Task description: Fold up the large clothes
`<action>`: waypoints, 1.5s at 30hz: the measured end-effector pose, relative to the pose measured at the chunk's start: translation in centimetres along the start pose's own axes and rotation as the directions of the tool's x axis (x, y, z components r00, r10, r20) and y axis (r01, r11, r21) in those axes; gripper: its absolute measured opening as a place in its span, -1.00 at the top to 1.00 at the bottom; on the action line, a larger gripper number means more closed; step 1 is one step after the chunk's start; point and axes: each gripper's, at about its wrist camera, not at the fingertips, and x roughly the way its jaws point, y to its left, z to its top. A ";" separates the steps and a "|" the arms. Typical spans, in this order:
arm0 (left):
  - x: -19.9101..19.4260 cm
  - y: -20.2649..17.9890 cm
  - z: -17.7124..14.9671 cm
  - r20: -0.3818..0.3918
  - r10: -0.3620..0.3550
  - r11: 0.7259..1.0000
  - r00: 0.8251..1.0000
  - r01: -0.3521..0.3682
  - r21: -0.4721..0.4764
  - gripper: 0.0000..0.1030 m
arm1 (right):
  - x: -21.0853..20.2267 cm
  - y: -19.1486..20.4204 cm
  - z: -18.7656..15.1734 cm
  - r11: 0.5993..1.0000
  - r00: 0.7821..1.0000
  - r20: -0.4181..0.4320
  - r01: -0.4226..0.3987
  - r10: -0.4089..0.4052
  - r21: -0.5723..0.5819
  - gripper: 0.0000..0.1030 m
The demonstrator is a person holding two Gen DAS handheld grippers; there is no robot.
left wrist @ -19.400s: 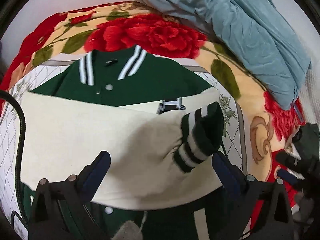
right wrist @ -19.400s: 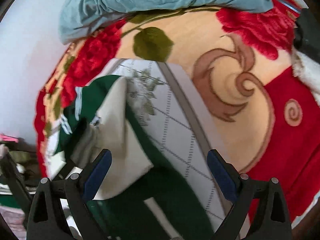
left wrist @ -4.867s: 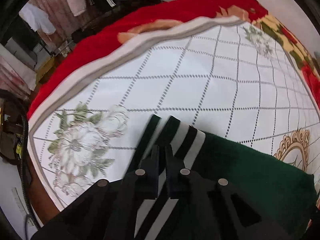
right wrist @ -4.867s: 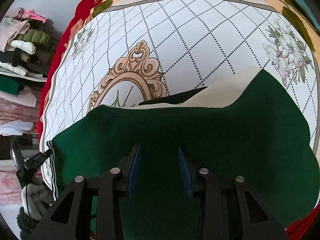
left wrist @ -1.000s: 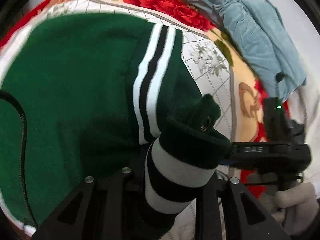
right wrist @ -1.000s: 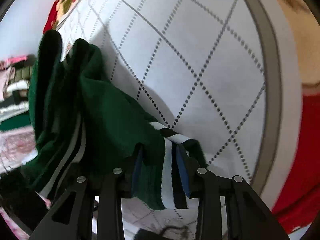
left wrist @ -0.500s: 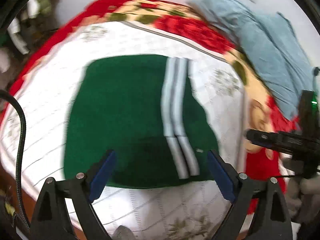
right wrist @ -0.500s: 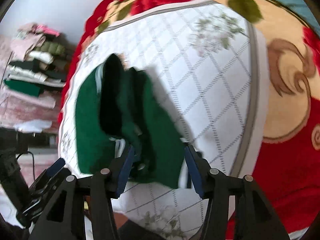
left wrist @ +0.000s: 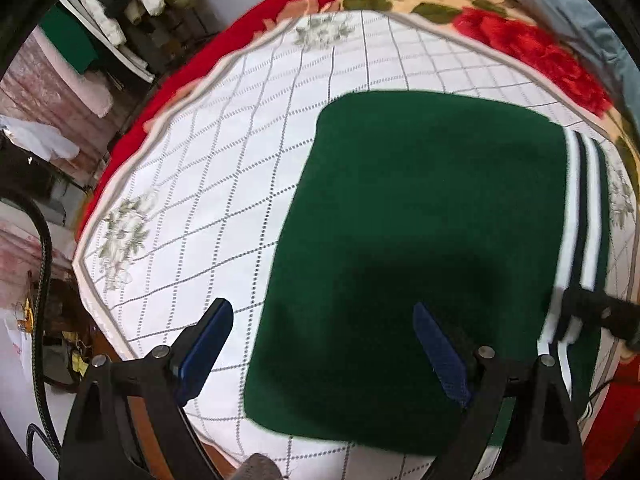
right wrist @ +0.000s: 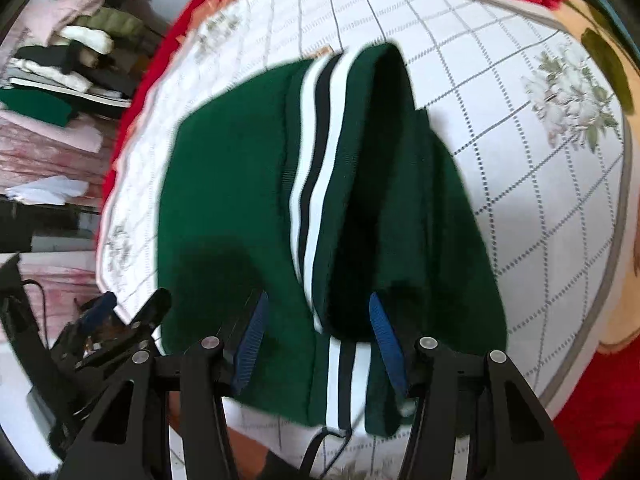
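The green jacket (left wrist: 420,240) lies folded into a rectangle on the white checked bedcover (left wrist: 224,184), its white and black striped band (left wrist: 584,216) along the right side. My left gripper (left wrist: 320,344) is open and empty above the jacket's near left edge. In the right wrist view the jacket (right wrist: 240,184) lies folded with the striped band (right wrist: 316,160) running down its middle. My right gripper (right wrist: 316,336) is open above the band's near end, touching nothing. The right gripper's tip shows in the left wrist view (left wrist: 592,308).
A red floral blanket (left wrist: 520,44) surrounds the bedcover. A blue-grey quilt (left wrist: 576,16) lies at the far right. Stacks of folded clothes (right wrist: 68,60) stand on shelves beyond the bed's left side. The bed's near edge (left wrist: 120,344) is on the left.
Both grippers have pulled back from the jacket. My right gripper has opened wider. The jacket now lies flat and folded.
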 end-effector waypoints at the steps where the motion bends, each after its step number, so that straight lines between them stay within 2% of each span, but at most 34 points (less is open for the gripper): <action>1: 0.5 -0.1 0.2 -0.013 -0.006 1.000 1.000 0.006 -0.003 -0.77 | 0.7 0.0 0.2 1.000 1.000 -0.013 0.007 -0.007 -0.001 -0.05; 2: 0.7 0.0 0.2 -0.021 -0.013 1.000 1.000 0.013 -0.003 -0.77 | 1.5 -0.1 0.5 1.000 1.000 -0.027 0.013 -0.013 0.002 0.06; 3: 1.0 -0.1 0.4 -0.029 -0.020 1.000 0.999 0.020 -0.004 -0.77 | 2.2 -0.3 0.7 1.000 0.999 -0.037 0.012 -0.012 0.000 0.41; 6: 1.5 -0.5 0.5 -0.052 -0.035 0.999 0.998 0.035 -0.003 -0.77 | 2.9 -0.6 0.9 1.000 0.999 -0.035 -0.017 0.017 0.007 0.90; 8: 1.3 -0.7 0.6 -0.073 -0.059 0.998 0.996 0.059 -0.014 -0.77 | 2.5 -1.0 0.8 0.995 0.996 -0.022 -0.089 0.090 0.044 0.93; 9: 1.0 -0.7 0.6 -0.074 -0.073 0.997 0.995 0.072 -0.020 -0.77 | 1.4 -1.4 0.7 0.982 0.986 -0.006 -0.163 0.165 0.094 0.93; 12: -0.1 -0.8 1.0 -0.066 -0.091 0.996 0.994 0.089 -0.025 -0.78 | -1.5 -2.8 0.4 0.959 0.970 0.058 -0.243 0.236 0.150 0.94; 14: -0.7 -1.0 1.1 -0.058 -0.091 0.996 0.994 0.090 -0.018 -0.77 | -2.4 -4.0 0.3 0.942 0.963 0.072 -0.270 0.261 0.201 0.94; 15: -0.8 -1.1 1.2 -0.053 -0.091 0.996 0.994 0.091 -0.014 -0.77 | -2.4 -4.6 0.3 0.939 0.966 0.073 -0.258 0.248 0.225 0.94; 17: -0.5 -1.3 1.4 -0.062 -0.093 0.996 0.994 0.093 -0.009 -0.77 | -1.2 -5.3 0.3 0.956 0.985 0.050 -0.171 0.163 0.237 0.95; 18: -0.1 -1.3 1.6 -0.074 -0.099 0.995 0.992 0.098 -0.013 -0.77 | 0.4 -6.2 0.4 0.961 0.995 0.016 -0.097 0.096 0.260 0.95; 20: 0.6 -1.3 1.9 -0.079 -0.100 0.995 0.992 0.099 -0.016 -0.77 | 3.6 -7.7 0.5 0.953 0.999 -0.039 -0.007 0.019 0.302 0.95; 24: 2.0 -1.4 2.3 -0.097 -0.081 0.997 0.992 0.082 0.002 -0.77 | 7.0 -9.3 1.3 0.936 0.996 -0.094 0.040 -0.007 0.351 0.94; 27: 2.5 -1.2 2.5 -0.103 -0.088 0.996 0.991 0.089 0.008 -0.77 | 7.0 -8.2 1.8 0.951 0.991 -0.126 0.077 -0.040 0.301 0.94; 32: 2.3 -0.8 3.1 -0.101 -0.113 0.993 0.988 0.116 0.023 -0.77 | 5.0 -7.9 1.6 0.961 0.992 -0.116 -0.006 0.040 0.278 0.86; 35: 1.6 -0.7 3.8 -0.083 -0.122 0.991 0.989 0.125 0.039 -0.77 | 2.8 -7.7 1.4 0.960 0.997 -0.073 -0.012 0.034 0.278 0.77; 37: 1.5 -0.9 4.4 -0.074 -0.114 0.991 0.991 0.118 0.056 -0.77 | 1.3 -7.4 1.7 0.961 0.999 -0.034 -0.002 0.012 0.275 0.64; 39: 1.6 -1.2 5.2 -0.068 -0.100 0.991 0.993 0.106 0.078 -0.77 | 0.4 -6.9 2.0 0.959 1.000 0.003 0.010 -0.011 0.282 0.31; 42: 1.9 -1.6 6.4 -0.062 -0.099 0.990 0.993 0.105 0.097 -0.78 | -0.8 -6.3 3.1 0.954 0.998 0.052 0.011 -0.028 0.300 0.02; 45: 2.5 -2.1 7.7 -0.053 -0.105 0.988 0.993 0.110 0.110 -0.78 | -1.7 -6.9 6.1 0.942 0.997 0.078 -0.008 -0.019 0.335 0.01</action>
